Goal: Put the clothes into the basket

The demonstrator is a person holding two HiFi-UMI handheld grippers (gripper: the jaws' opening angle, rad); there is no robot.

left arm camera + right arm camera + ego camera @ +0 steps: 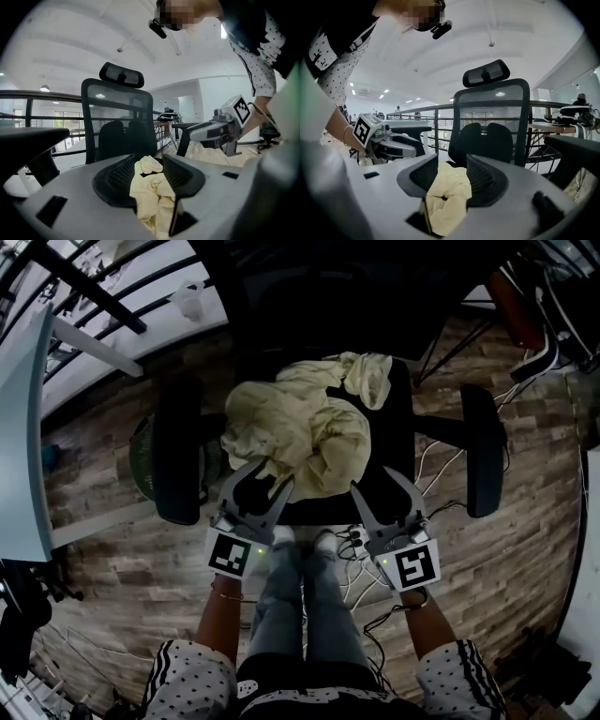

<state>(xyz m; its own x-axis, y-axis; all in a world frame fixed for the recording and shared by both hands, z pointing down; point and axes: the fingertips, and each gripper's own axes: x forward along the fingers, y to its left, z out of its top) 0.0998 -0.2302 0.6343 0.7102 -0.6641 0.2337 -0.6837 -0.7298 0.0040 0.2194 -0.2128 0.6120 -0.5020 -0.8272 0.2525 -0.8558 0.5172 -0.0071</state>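
Right, the cloth [300, 427] is soft, light and floppy, heaped on the chair seat [397, 442] at 12 o'clock from you. Left gripper [269, 474] & right gripper [375, 480] both gape, w/ folds between the jaws, not pinched. Probably best to take thick bunched folds near its 6 o'clock edge; thin edges will likely slip.

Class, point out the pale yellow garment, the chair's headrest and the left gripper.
pale yellow garment [300, 427]: head view, middle of the crumpled heap.
headrest [121, 75]: left gripper view, centre of the pad.
left gripper [270, 474]: head view, midway between its fingertips.
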